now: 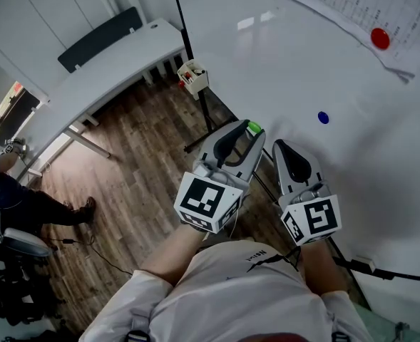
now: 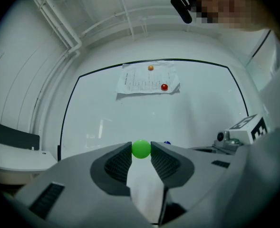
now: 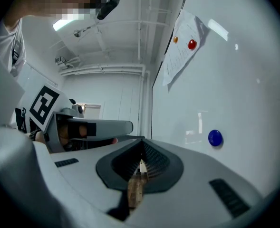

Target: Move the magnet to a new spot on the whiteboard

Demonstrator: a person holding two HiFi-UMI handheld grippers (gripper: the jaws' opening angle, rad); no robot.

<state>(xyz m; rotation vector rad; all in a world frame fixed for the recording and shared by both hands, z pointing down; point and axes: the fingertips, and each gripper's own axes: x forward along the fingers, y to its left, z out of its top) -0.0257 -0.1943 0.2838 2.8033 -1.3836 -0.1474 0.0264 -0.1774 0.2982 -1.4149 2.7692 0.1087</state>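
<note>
Head view: left tongs (image 2: 140, 152) pinch a smooth, round green magnet (image 1: 253, 127) between ribbed black pads, facing the glossy whiteboard (image 1: 281, 63). Right tongs (image 3: 140, 161) are pressed together with nothing between. Blue magnet (image 1: 323, 117), a disc, sits on the board at 1 o'clock from them. Further out at 1 o'clock, a red magnet (image 1: 380, 38) pins a paper sheet (image 1: 352, 13). Wood-plank floor (image 1: 131, 169) and white desk (image 1: 110, 63) lie at 10 o'clock.

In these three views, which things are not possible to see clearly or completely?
- Print on the paper sheet: too small to read in every view, and the head view's top edge cuts the sheet.
- Blue magnet: in the left gripper view, mostly hidden behind the left tongs, which grip the green magnet.
- Orange magnet: lies outside the head view.
</note>
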